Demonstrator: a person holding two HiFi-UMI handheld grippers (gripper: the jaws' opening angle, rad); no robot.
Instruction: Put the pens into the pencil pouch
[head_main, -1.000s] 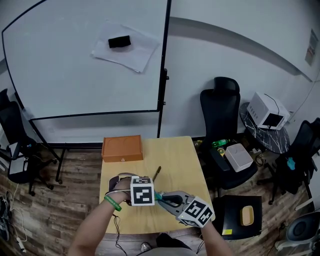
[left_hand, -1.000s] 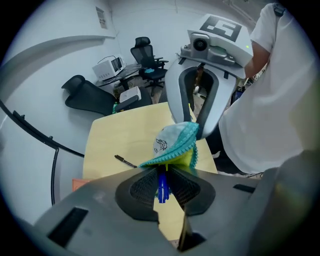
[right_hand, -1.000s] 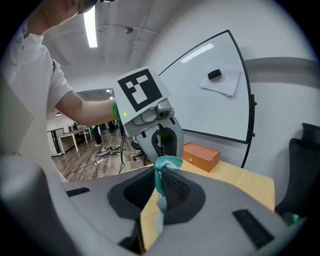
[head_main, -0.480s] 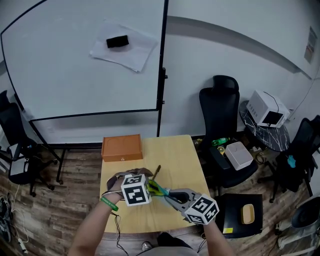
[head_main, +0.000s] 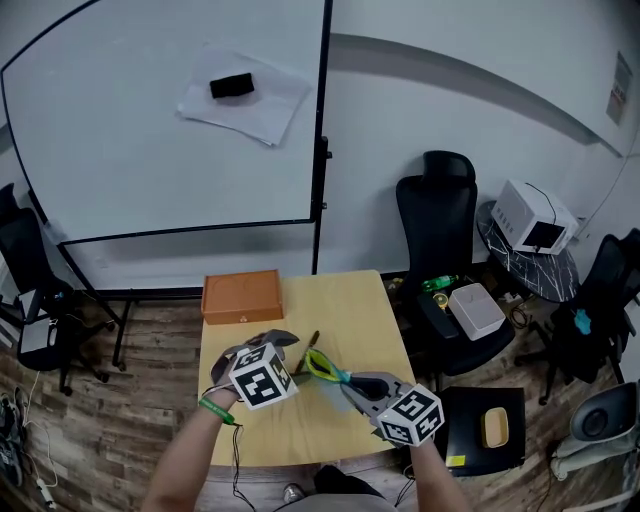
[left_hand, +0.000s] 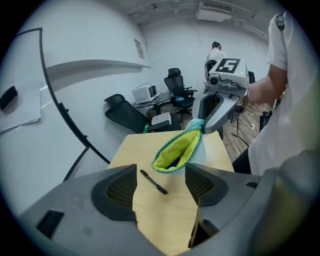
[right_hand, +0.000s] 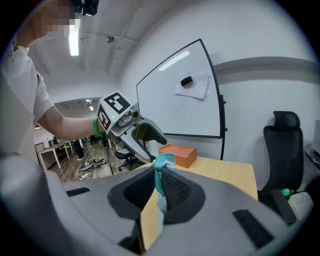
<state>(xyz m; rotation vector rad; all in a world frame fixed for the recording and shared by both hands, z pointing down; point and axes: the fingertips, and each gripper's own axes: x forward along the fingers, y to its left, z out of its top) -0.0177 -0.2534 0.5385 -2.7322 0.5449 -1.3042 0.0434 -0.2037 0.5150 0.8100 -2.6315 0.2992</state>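
Observation:
The pencil pouch (left_hand: 178, 149) hangs over the table, mouth open, with a yellow-green lining and a teal zip. Something blue lies inside it. My right gripper (right_hand: 161, 186) is shut on the pouch's teal edge (right_hand: 162, 162); in the head view that gripper (head_main: 347, 379) holds the pouch (head_main: 322, 365) near mid-table. A black pen (left_hand: 153, 181) lies on the wood just left of the pouch, also in the head view as the pen (head_main: 312, 344). My left gripper (left_hand: 160, 186) stands open and holds nothing, a short way from the pen; in the head view this gripper (head_main: 265, 343) is left of the pouch.
An orange box (head_main: 241, 295) sits at the far left corner of the small wooden table (head_main: 350, 310). A whiteboard (head_main: 170, 120) stands behind it. Black office chairs (head_main: 437, 215) and a side table with a white appliance (head_main: 535, 222) stand to the right.
My left gripper has drawn back to the left, away from the pouch. The right gripper has carried the pouch a little farther over the table, and its open mouth now shows.

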